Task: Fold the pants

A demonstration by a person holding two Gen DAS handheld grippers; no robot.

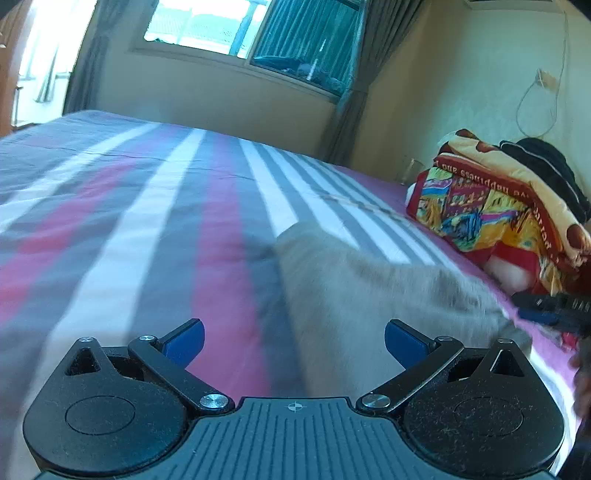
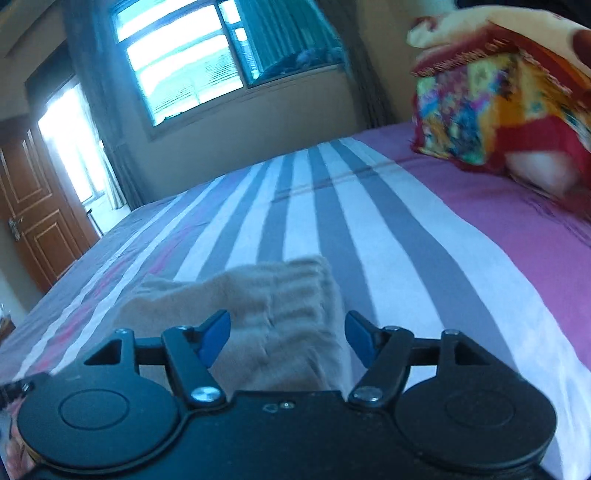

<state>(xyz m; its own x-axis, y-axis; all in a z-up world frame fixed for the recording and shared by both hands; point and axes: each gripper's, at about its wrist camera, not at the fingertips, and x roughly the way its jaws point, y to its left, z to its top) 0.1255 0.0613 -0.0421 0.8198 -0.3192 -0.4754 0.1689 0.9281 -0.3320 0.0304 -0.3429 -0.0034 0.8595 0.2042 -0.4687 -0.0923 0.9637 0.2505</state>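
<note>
Your left claw point(image 1: 294, 345) is spread wide with nothing between its blue pads point(image 1: 188, 341). It hangs above the soft beige pants point(image 1: 369, 291), which lie in a folded heap on the bed point(image 1: 129, 206). The bed wears a sheet with grey, white and pink stripes. In the left view the pants sit in front of the claw and a little to its right side, and their far edge reaches out onto the white and grey stripes.

Your right claw point(image 2: 288, 338) is let go too. Its blue pads point(image 2: 216, 338) stand apart and do not touch the cloth. In the right view the pants point(image 2: 273, 314) lie just under and in front of this claw, with wavy wrinkles across the top.

A bright folded blanket point(image 1: 495, 206) in red, yellow and blue sits on the pink part of the sheet, well apart from the pants. Something black point(image 1: 546, 173) rests on top of it. Behind the bed you see a window point(image 2: 184, 62) with teal curtains point(image 1: 310, 33). A brown wooden door point(image 2: 33, 206) stands at the left of the right view. Both pictures are a bit blurry.
</note>
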